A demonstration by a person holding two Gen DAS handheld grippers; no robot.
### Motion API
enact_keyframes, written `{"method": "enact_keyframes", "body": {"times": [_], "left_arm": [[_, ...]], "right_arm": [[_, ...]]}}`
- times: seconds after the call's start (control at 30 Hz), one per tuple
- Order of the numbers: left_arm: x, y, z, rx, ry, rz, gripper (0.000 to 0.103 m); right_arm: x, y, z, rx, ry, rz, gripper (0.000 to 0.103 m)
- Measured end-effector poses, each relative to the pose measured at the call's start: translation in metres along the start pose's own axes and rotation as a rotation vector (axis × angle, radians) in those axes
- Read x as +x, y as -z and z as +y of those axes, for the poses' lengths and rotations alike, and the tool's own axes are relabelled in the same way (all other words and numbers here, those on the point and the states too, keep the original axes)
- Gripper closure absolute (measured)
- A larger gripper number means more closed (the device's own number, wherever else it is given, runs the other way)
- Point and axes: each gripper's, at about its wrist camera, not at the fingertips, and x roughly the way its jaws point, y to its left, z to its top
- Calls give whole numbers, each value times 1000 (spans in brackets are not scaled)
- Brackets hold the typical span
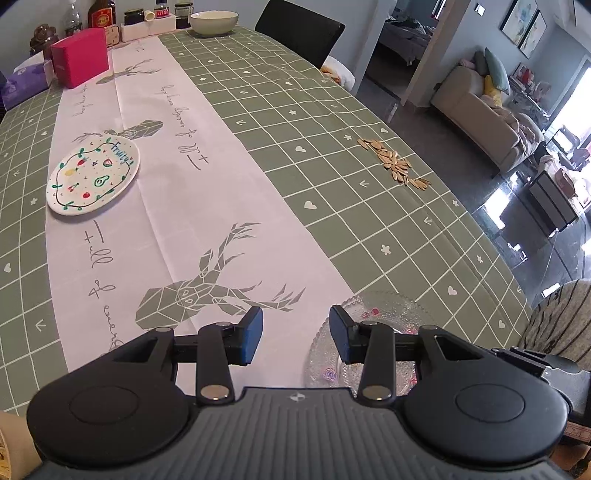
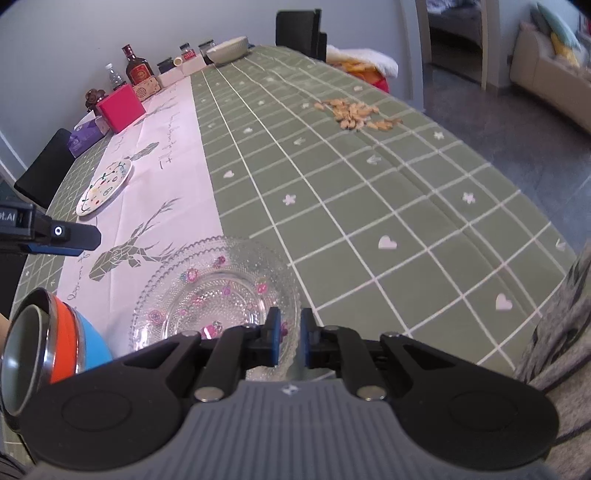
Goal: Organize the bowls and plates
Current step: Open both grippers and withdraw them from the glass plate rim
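Observation:
A clear glass plate [image 2: 218, 291] with pink flower prints lies on the table near the front edge; it also shows in the left wrist view [image 1: 384, 314]. My right gripper [image 2: 289, 338] has its jaws narrowed around the plate's near rim. My left gripper [image 1: 295, 334] is open and empty, hovering just left of the glass plate. A white plate [image 1: 94, 177] painted with fruit lies far left on the white runner, also in the right wrist view [image 2: 105, 186]. A cream bowl [image 1: 213, 22] stands at the far end. Stacked orange and blue bowls [image 2: 70, 343] sit at my near left.
A pile of seeds [image 1: 395, 162] lies on the green checked cloth [image 1: 332, 155] at right. A pink box [image 1: 79, 57], tissue box, bottles and jars line the far left end. A black chair [image 1: 299, 29] stands at the far side.

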Motion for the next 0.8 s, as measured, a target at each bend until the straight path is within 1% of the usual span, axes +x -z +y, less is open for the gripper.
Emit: {"method": "enact_keyframes", "body": {"times": [0.17, 0.23, 0.3, 0.33, 0.4, 0.43, 0.47, 0.5, 0.53, 0.57, 0.63, 0.67, 0.7, 0.77, 0.8], "left_arm": [[-3, -1, 4, -13, -16, -17, 55], [-6, -2, 7, -24, -30, -25, 52], [-10, -3, 11, -34, -34, -48, 48], [-12, -3, 13, -39, -36, -65, 46], [-16, -5, 16, -50, -46, -92, 43], [-18, -5, 18, -57, -51, -106, 40], [-19, -6, 19, -67, -56, -120, 35], [-21, -7, 21, -80, -61, -134, 32], [-22, -8, 23, -95, -67, -152, 28], [-24, -8, 25, -109, -76, -167, 27], [-26, -10, 30, -137, -102, -189, 27], [-26, -11, 33, -150, -111, -196, 27], [-27, -13, 37, -164, -113, -200, 27], [-29, -16, 47, -200, -100, -198, 27], [-30, -17, 53, -229, -92, -198, 27]], "right_arm": [[-9, 2, 8, -63, 55, -80, 90], [-12, 2, 9, -82, 64, -112, 84], [-16, 1, 11, -98, 67, -149, 71], [-17, 1, 11, -103, 65, -160, 69], [-20, 0, 11, -89, 43, -189, 60], [-22, -1, 10, -77, 33, -201, 57], [-24, -2, 10, -73, 27, -213, 49], [-24, -6, 11, -81, 23, -221, 44], [-25, -10, 12, -94, 13, -224, 41], [-26, -17, 12, -104, -1, -224, 36], [-29, -31, 11, -105, -24, -232, 34], [-31, -40, 12, -104, -38, -240, 31], [-33, -48, 12, -106, -47, -250, 27], [-38, -65, 15, -113, -66, -277, 23], [-40, -73, 18, -122, -76, -286, 23]]}}
